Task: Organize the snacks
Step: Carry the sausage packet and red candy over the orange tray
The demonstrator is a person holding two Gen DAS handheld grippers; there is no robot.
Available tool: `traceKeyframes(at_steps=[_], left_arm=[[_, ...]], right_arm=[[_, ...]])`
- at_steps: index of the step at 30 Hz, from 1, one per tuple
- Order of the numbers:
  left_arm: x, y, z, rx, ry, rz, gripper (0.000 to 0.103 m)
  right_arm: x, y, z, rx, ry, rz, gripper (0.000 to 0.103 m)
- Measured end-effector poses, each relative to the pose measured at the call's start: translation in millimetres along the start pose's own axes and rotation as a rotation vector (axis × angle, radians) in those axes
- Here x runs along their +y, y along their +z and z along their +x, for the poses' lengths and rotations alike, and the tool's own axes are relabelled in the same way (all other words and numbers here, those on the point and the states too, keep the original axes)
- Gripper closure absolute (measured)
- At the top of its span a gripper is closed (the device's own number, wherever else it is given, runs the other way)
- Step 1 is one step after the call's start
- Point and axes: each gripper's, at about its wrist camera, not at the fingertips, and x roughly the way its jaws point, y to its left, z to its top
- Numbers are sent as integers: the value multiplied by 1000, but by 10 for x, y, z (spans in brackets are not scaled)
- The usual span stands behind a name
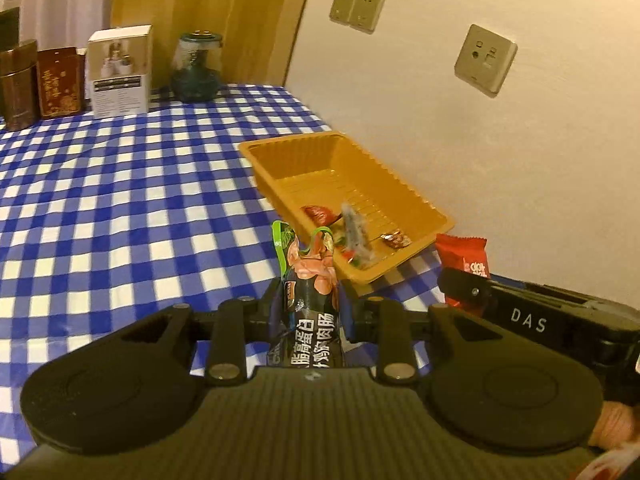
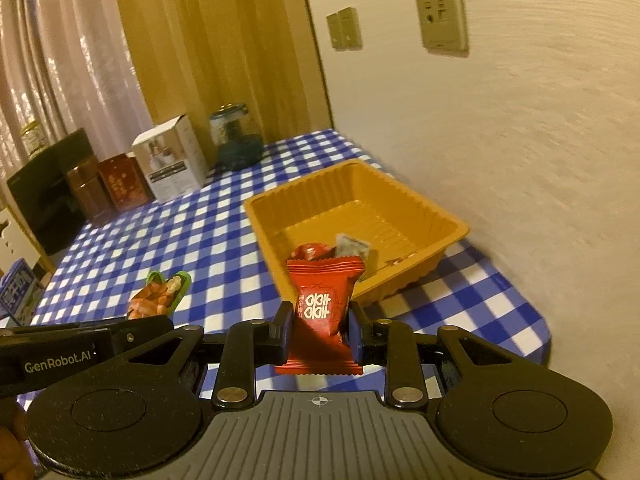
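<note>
My left gripper [image 1: 308, 300] is shut on a dark sausage snack packet [image 1: 308, 292] with a green and pink top, held upright just short of the orange plastic tray [image 1: 392, 178]. The packet also shows in the right wrist view [image 2: 160, 296]. My right gripper [image 2: 320, 320] is shut on a red candy packet [image 2: 324, 308], held in front of the tray's [image 2: 452, 224] near corner; the packet also shows in the left wrist view [image 1: 464, 258]. The tray holds several small wrapped snacks [image 1: 352, 232].
The table has a blue and white checked cloth [image 1: 120, 208]. At its far edge stand a white box [image 1: 120, 72], a glass jar [image 1: 196, 68], a red tin [image 1: 60, 80] and a brown canister [image 1: 18, 84]. A wall [image 1: 500, 160] runs right behind the tray.
</note>
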Motion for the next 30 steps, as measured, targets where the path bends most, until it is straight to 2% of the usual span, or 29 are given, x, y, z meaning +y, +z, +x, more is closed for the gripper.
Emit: traceKeyframes(at_steps=[15,30], left_arm=[[-222,341,496,-3,-66,-9,77],[-166,809,1152,-4,-78,-28,77]], right_arm=[[-255,360,266,-5,-13,-35,74],[-397,764,984,28,-13,-96,74]])
